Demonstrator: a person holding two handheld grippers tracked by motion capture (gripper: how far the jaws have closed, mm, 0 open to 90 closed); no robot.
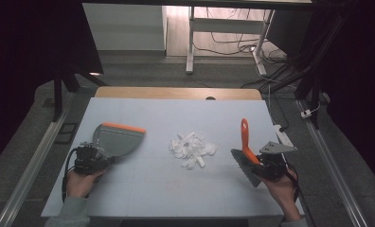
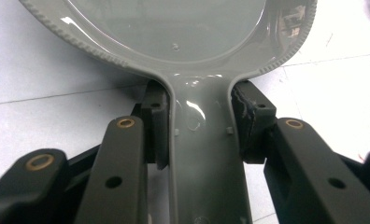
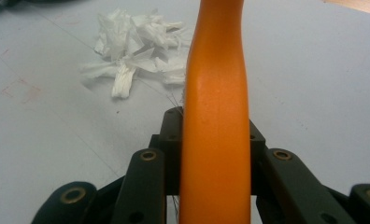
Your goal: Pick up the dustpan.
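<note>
**Both tools gripped; the sweep has yet to start**

Your left gripper [image 1: 92,160] has its jaws clamped on the grey handle of the dustpan [image 1: 117,138]. In the left gripper view the pads [image 2: 157,126] press on either side of that handle, with nothing else between them. The pan lies flat on the white table [image 1: 143,194], just ahead of the jaws, its orange-edged lip on the far side.

Your right gripper [image 1: 263,165] is closed just as firmly on the orange handle of the hand brush [image 1: 245,142]. That handle rises straight up between the jaws in the right gripper view, and the grey bristle head [image 1: 245,165] hangs at the gripper's inner side, off the table as far as the high view tells.

The pile of torn white tissue scraps [image 1: 191,146] sits between your two grippers, well apart from each, and slightly ahead of both. In the right gripper view it lies ahead and to the left of the jaws.

I judge you are at the end of the pick-up step, with no scrap moved yet. Next, turn the pan so its lip faces the pile and slide it close. Then lower the bristles to the table on the pile's far side from the pan and draw them across, keeping both grips tight so neither handle twists.
</note>
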